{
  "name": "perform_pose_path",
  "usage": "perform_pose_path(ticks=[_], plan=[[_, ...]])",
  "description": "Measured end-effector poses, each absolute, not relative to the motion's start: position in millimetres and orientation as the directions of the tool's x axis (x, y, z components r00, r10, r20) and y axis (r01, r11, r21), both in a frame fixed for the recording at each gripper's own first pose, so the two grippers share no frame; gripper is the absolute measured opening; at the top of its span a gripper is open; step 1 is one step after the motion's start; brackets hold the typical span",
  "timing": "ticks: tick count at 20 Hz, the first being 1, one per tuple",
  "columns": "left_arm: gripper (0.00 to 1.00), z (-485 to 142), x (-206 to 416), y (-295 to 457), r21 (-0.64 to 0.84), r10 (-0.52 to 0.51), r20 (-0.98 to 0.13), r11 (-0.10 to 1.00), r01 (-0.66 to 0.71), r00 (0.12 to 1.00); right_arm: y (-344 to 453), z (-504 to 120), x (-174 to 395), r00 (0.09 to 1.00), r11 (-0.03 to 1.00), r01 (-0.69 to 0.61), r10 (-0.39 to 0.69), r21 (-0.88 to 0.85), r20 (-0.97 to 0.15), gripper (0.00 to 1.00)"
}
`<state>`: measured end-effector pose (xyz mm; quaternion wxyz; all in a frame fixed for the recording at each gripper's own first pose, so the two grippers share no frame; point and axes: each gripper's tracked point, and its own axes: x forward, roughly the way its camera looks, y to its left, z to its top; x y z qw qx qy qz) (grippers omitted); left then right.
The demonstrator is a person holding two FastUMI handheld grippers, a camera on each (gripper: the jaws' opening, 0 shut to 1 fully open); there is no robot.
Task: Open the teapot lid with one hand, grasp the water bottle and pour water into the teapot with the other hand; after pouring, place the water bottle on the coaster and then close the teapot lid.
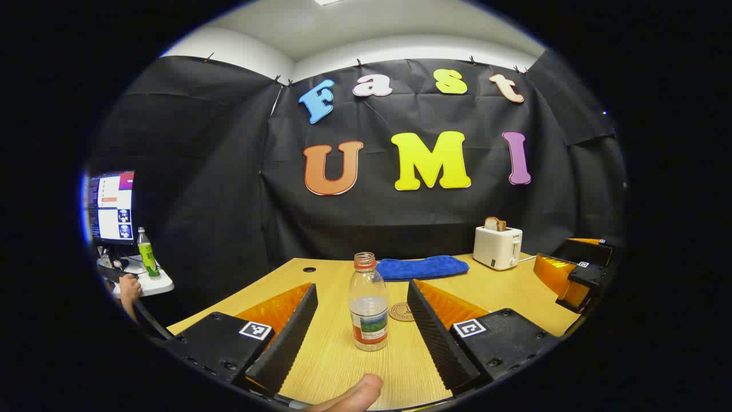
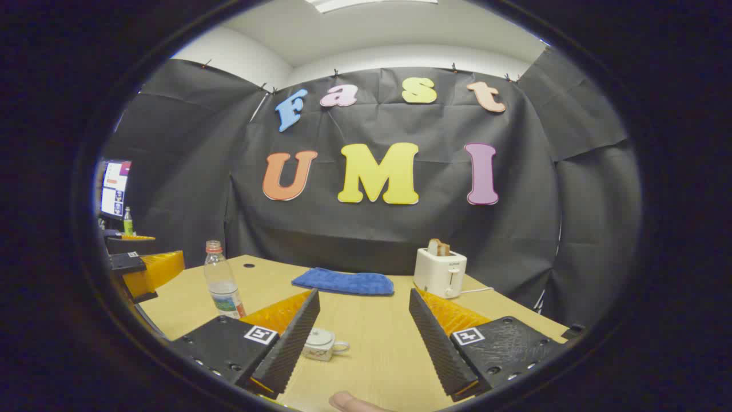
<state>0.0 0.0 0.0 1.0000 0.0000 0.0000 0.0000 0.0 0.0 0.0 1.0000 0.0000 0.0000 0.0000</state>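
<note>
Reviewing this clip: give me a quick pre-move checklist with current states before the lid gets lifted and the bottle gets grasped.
1. Left gripper open, bottle between its fingers, untouched: ok.
2. Bottle upright on the table, cap on: not ok for pouring.
3. Coaster free, just behind the bottle: ok.
4. Right gripper open, facing the teapot: ok.
5. Teapot lid on: ok; knob too small to judge.
6. Towel and toaster far back, clear: ok.

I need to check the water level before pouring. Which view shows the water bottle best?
The left gripper view: the water bottle stands upright, whole and close, between that gripper's open fingers. The right gripper view shows it farther off at the left, its base hidden behind a finger.
</note>
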Motion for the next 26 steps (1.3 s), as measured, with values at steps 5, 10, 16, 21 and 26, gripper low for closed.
perform_pose_path(ticks=[5,10,16,21,26], plan=[[0.99,-5.5,8.0,10.4,0.034,0.041,-0.016,0.999,-0.040,0.999,-11.3,-18.1,10.3,0.998,0.998,0.035,-0.033,0.044,-0.047,0.95],[0.99,-7.5,8.1,13.2,0.004,0.038,-0.020,0.999,-0.038,0.999,-11.0,-22.9,11.4,0.998,0.999,0.038,-0.037,0.019,-0.059,0.95],[0.99,-18.2,12.7,19.3,0.005,0.046,-0.053,0.999,-0.045,0.998,-2.8,-29.9,13.7,0.998,0.999,0.026,-0.027,-0.019,-0.057,0.95],[0.99,-23.8,14.9,21.7,0.030,0.050,-0.062,0.998,-0.048,0.997,9.1,-48.9,29.7,0.997,1.000,0.003,-0.002,0.006,-0.076,0.97],[0.99,-25.5,15.8,24.0,0.032,0.048,-0.065,0.998,-0.046,0.997,28.6,-74.4,52.6,0.994,1.000,-0.030,0.030,0.000,-0.109,0.97]])
